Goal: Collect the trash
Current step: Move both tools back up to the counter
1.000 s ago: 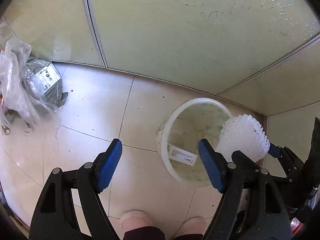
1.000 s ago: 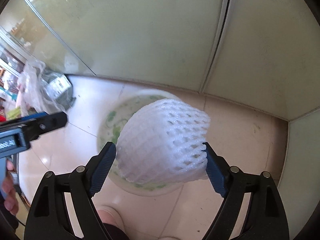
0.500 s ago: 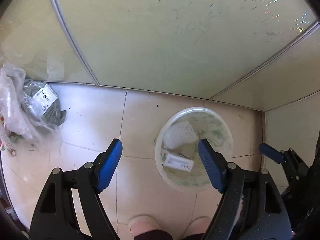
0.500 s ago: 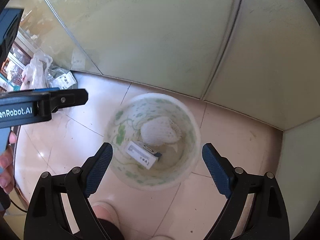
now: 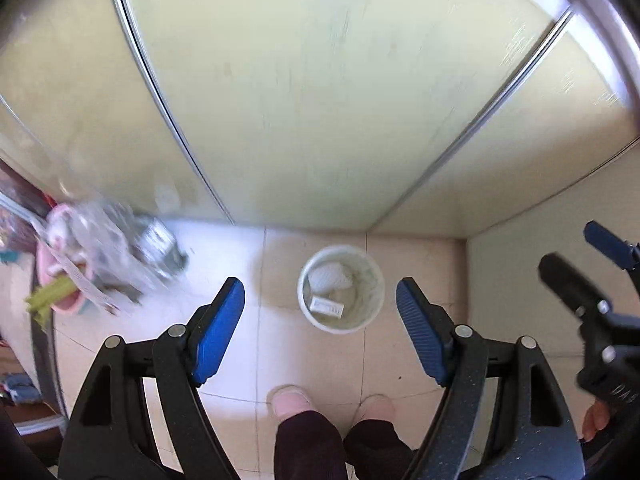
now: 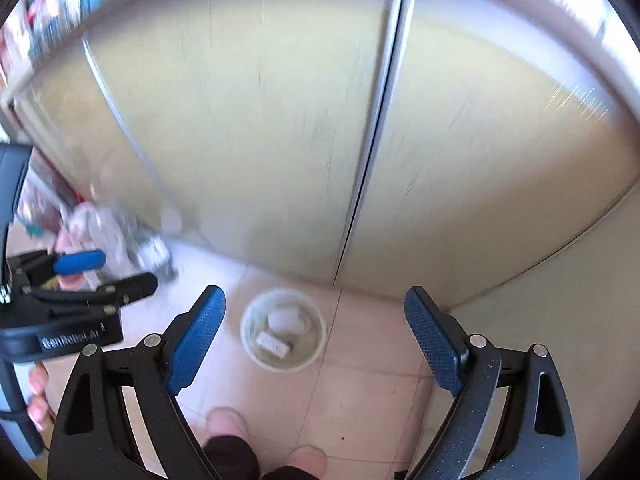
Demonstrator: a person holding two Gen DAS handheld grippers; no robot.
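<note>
A round white bin [image 5: 374,276] stands on the tiled floor far below me; it also shows in the right wrist view [image 6: 316,344]. In it lie a white foam net [image 5: 330,274] and a small white labelled box [image 5: 328,306]; the right wrist view shows the net [image 6: 286,318] and the box [image 6: 274,346] too. My left gripper [image 5: 320,332] is open and empty, high above the bin. My right gripper [image 6: 314,336] is open and empty, also high above it.
A heap of clear plastic bags and wrapped trash [image 5: 108,248] lies on the floor at the left by a pink basin [image 5: 60,300]. Pale green glass panels [image 5: 320,100] form a corner behind the bin. The person's feet [image 5: 292,400] stand in front of it.
The foam net dropped from my right gripper into the bin. Both grippers have since risen well above the floor, and the bin looks much smaller.
</note>
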